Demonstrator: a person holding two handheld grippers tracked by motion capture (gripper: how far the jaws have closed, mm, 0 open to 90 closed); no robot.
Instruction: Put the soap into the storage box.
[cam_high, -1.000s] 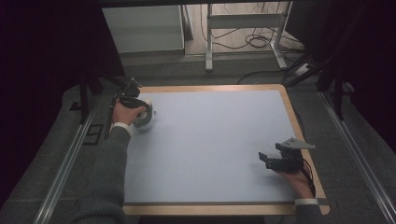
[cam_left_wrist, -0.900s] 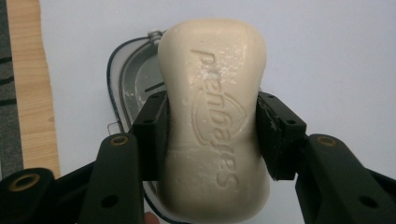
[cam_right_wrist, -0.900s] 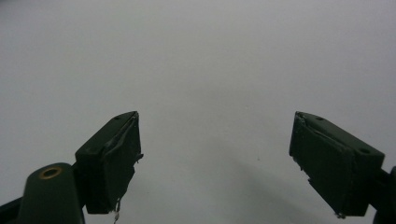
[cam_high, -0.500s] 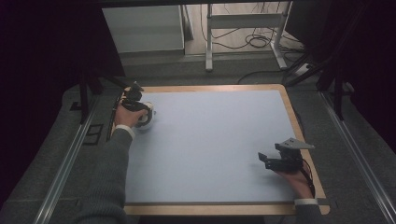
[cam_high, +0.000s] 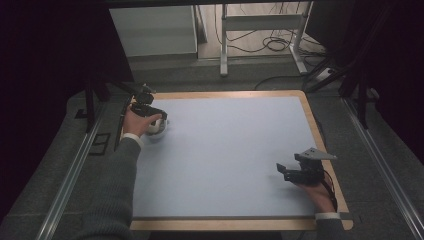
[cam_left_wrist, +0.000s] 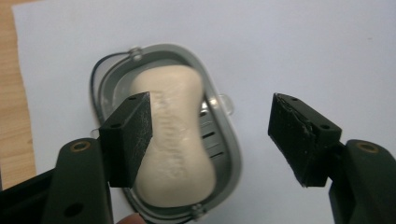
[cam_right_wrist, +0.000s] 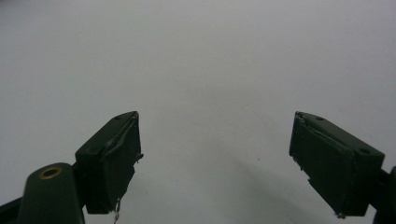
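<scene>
Since the pale blue mat (cam_high: 230, 155) on the wooden-edged table (cam_high: 320, 135) carries nothing else to bump into, the whole care of this step goes into the far left corner, where the grey soap dish (cam_left_wrist: 229, 154) sits just beside the mat's left edge with a cream bar of soap (cam_left_wrist: 175, 140) lying lengthwise in it. From the left gripper view, the left gripper (cam_left_wrist: 210, 135) hangs over the dish with its jaws spread wide and gripping nothing: one jaw is over the bar's left flank, the other well out past the dish's right rim. To pick the soap cleanly, I judge the gripper should shift so the bar lies centred between the jaws, then drop until the pads meet its two long sides at the narrowed waist, below the rounded top, and close gently, since a smooth bar is likely to squirt out under a hard pinch. If the dish is the target instead, the jaws need to straddle both rims. The right gripper (cam_high: 292, 172) rests near the mat's right edge, well apart, jaws likewise parted and empty, and can stay put
</scene>
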